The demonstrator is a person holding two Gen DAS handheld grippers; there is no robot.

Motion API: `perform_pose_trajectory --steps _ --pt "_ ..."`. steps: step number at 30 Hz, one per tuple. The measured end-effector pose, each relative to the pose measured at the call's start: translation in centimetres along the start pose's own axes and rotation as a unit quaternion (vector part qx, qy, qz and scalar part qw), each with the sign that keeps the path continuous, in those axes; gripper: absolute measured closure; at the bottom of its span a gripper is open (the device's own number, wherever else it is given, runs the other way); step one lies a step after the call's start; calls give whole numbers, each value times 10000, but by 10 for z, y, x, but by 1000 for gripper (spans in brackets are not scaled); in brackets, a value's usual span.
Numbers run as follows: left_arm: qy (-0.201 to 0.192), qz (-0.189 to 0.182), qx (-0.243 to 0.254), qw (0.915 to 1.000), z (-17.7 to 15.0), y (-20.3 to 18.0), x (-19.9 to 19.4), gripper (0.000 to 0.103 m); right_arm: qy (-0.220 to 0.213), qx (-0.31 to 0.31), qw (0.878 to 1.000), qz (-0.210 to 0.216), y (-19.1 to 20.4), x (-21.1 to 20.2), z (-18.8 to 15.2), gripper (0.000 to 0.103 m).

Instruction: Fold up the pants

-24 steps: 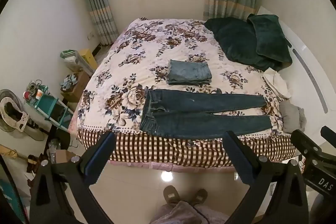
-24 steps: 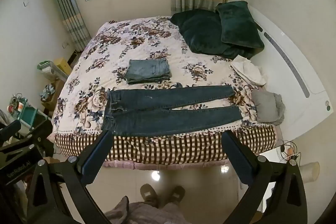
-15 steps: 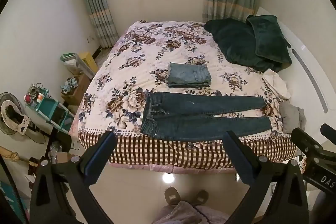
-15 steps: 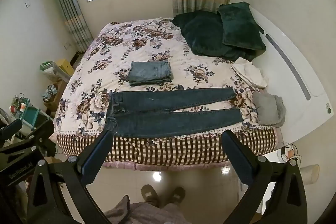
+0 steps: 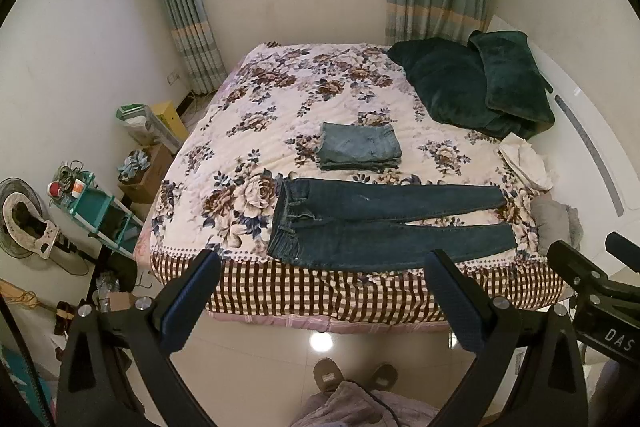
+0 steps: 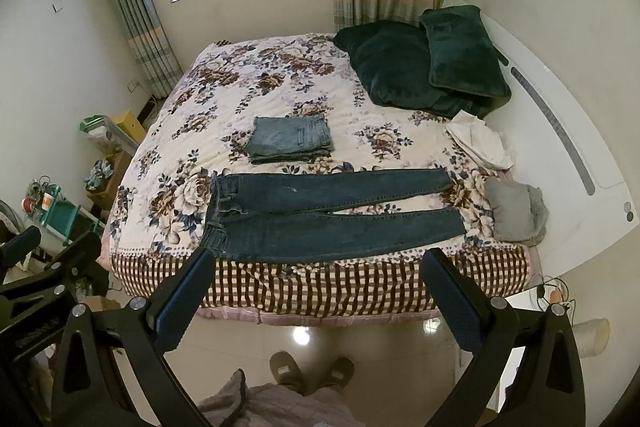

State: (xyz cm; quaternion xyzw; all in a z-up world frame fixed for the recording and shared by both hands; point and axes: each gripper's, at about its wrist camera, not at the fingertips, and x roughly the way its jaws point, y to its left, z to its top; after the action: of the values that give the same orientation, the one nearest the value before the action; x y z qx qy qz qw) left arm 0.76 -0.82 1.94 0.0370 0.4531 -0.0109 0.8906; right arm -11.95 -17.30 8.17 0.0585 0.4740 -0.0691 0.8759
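Note:
Dark blue jeans (image 5: 384, 223) lie flat along the near edge of a floral bed (image 5: 280, 99), waist to the left, legs to the right; they also show in the right wrist view (image 6: 328, 215). A folded light blue pair of jeans (image 5: 360, 147) sits behind them, also in the right wrist view (image 6: 292, 139). My left gripper (image 5: 320, 291) is open and empty, held back from the bed over the floor. My right gripper (image 6: 316, 291) is open and empty, likewise short of the bed edge.
Dark green pillows (image 5: 480, 87) lie at the bed's far right. White cloth (image 6: 480, 143) and a grey garment (image 6: 516, 211) lie at the right end. A teal shelf (image 5: 96, 211) and boxes stand left of the bed. My slippered feet (image 6: 308, 371) stand on the tiled floor.
Both grippers have drawn back and up slightly; the bed and jeans sit a little higher and smaller in view. The jeans have not moved.

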Motion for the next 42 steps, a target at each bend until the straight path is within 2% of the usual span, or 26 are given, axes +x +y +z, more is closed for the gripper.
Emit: perform_pose_trajectory --steps 8,42 --pt "-47 -116 -75 9999 11 -4 -10 0 -56 -28 9999 -127 -4 -9 -2 0" --pt "-46 -166 -120 9998 4 -8 -18 0 -62 -119 9998 -112 -4 -22 2 0"
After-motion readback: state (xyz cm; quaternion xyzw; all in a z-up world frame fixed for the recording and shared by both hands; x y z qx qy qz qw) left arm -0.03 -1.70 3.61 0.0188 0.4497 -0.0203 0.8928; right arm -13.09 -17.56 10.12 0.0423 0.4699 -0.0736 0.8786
